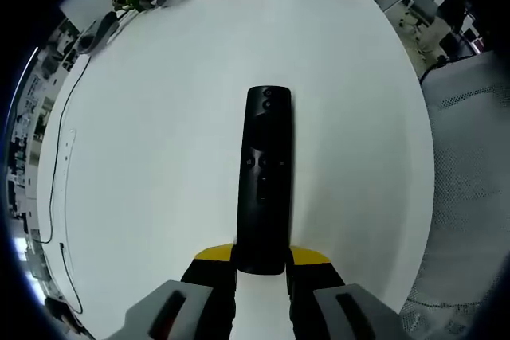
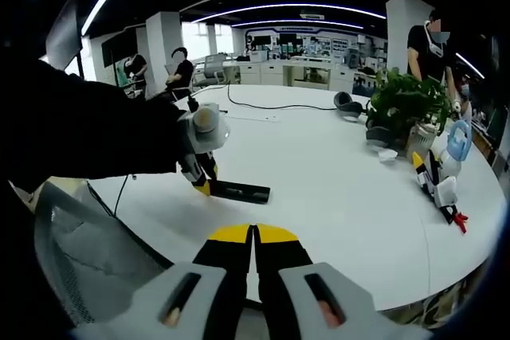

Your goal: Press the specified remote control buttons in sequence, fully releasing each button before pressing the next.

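Observation:
A black remote control [image 1: 264, 177] lies lengthwise on the white table [image 1: 159, 157], its round buttons facing up. My left gripper [image 1: 261, 264] is shut on the remote's near end, yellow tips on either side of it. In the right gripper view the same remote [image 2: 239, 191] lies flat on the table, with the left gripper [image 2: 201, 181] holding its left end and a dark sleeve [image 2: 88, 129] behind it. My right gripper [image 2: 255, 238] hangs above the table's near edge, well short of the remote, jaws shut with yellow tips touching and nothing between them.
A potted plant [image 2: 406, 105] stands at the table's right, with a headset [image 2: 348, 104] and several small items [image 2: 440, 177] nearby. A black cable [image 1: 60, 173] runs along the table's left edge. A mesh chair back [image 2: 88, 252] is close at left. People stand in the background.

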`<state>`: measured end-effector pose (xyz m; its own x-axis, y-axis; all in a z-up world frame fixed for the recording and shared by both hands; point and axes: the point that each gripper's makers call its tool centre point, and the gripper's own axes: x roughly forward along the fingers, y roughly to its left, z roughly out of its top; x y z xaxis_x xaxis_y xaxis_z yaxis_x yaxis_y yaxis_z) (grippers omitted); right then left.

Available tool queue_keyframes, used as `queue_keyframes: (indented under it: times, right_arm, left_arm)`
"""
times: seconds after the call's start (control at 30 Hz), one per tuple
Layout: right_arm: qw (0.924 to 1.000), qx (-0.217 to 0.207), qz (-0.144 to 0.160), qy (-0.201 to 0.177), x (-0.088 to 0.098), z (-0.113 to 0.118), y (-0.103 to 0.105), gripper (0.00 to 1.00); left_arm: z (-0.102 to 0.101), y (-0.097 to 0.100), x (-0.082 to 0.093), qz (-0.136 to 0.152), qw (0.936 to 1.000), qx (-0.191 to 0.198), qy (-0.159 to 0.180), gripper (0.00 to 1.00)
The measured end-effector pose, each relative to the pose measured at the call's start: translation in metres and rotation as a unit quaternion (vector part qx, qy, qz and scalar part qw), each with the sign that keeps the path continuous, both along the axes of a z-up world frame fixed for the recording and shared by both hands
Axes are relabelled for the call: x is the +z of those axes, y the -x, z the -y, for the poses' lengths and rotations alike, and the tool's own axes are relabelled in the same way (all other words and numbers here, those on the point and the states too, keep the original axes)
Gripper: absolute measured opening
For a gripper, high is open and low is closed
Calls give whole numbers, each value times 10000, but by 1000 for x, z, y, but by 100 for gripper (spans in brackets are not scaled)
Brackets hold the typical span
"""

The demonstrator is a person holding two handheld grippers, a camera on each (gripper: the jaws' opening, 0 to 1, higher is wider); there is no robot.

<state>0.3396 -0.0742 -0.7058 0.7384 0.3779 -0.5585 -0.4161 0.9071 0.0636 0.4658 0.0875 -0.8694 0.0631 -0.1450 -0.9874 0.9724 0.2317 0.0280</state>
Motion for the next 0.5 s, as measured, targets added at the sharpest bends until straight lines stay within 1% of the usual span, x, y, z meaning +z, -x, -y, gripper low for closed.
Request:
queue_keyframes:
  times: [0.2, 0.5]
  right_arm:
    - [10000, 17, 8, -13, 0, -1, 0, 0]
    - [10000, 29, -8, -18, 0, -1, 1, 0]
  left_arm:
    - [3, 12, -1, -5, 9999, -102, -76, 23]
    - [6, 31, 0, -8, 9997, -233, -24, 23]
